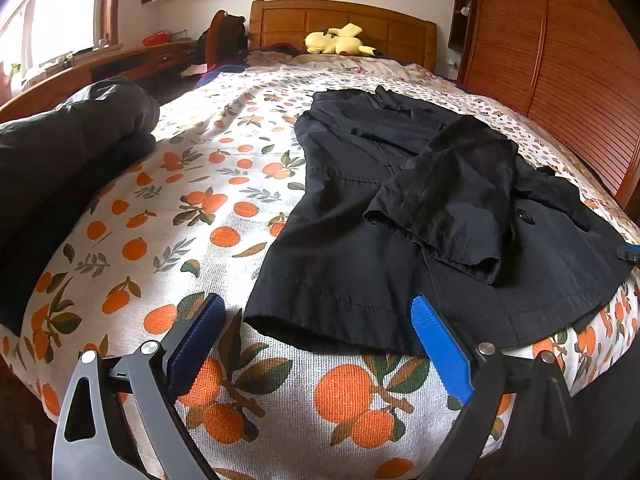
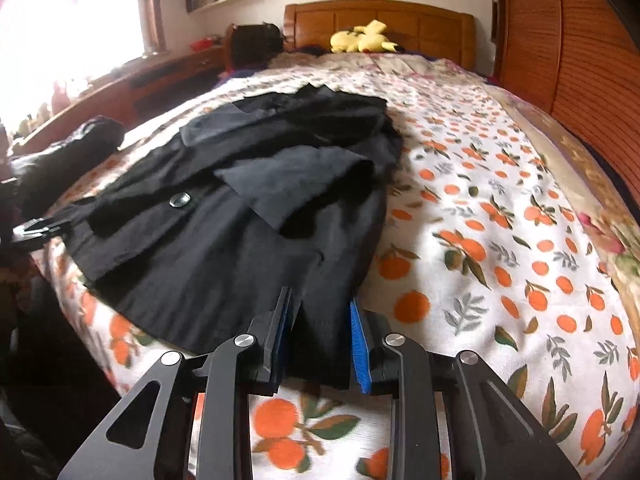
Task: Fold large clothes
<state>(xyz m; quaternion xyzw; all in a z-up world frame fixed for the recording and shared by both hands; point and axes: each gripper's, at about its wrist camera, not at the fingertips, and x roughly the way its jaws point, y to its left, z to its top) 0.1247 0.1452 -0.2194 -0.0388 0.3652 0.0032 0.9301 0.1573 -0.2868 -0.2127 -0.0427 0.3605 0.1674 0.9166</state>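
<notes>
The bed [image 1: 168,216], under its orange-print cover, fills both views, and your black coat [image 1: 360,208] lies flat across its near half, hem toward you, collar toward 12 o'clock. One sleeve [image 1: 448,200] is already laid across the front of the coat, so I judge the fold partly made, with the lengthwise fold from the hem next. A second dark garment [image 1: 72,152] sits bundled at 9 o'clock in the left view, well apart from the coat.

Your left tool [image 1: 316,344] hangs wide open, just short of the hem's left corner, gripping nothing. Your right tool [image 2: 320,340] has its jaws apart with a strip of hem edge between them; the pads [image 2: 359,354] do not look pressed together, so count it as not yet gripping.

Next, close the right tool on the hem, bring the left tool onto its corner and close, then lift both evenly toward the collar. Uneven lifting would likely slide the sleeve off.
</notes>
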